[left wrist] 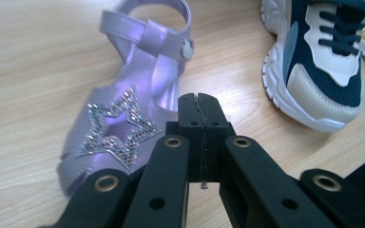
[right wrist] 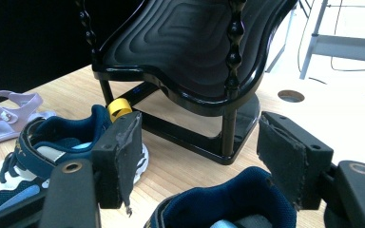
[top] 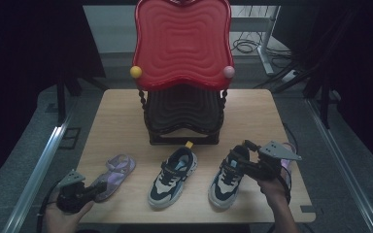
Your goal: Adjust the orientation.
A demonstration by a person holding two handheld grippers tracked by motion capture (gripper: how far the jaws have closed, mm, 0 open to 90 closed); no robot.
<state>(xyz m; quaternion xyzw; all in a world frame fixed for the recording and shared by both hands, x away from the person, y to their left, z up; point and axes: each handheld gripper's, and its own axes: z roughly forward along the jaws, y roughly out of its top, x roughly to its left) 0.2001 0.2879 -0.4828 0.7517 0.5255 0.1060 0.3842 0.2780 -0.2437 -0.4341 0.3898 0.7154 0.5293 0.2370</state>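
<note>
Sneakers point(top: 228, 177) first: the right-hand one sits at the near right of the table point(top: 121, 111), heel toward the black-and-red rack point(top: 183, 104), and the right gripper point(top: 246, 162) hangs over its collar with jaws wide apart, likely lining up a grab by the heel. Its own view looks straight down into that padded opening. Over on the left, the left gripper point(left wrist: 200, 107) has its jaws pressed together, empty, just beside the purple sandal point(left wrist: 123, 114), whose glittery star is plain from close up.
</note>
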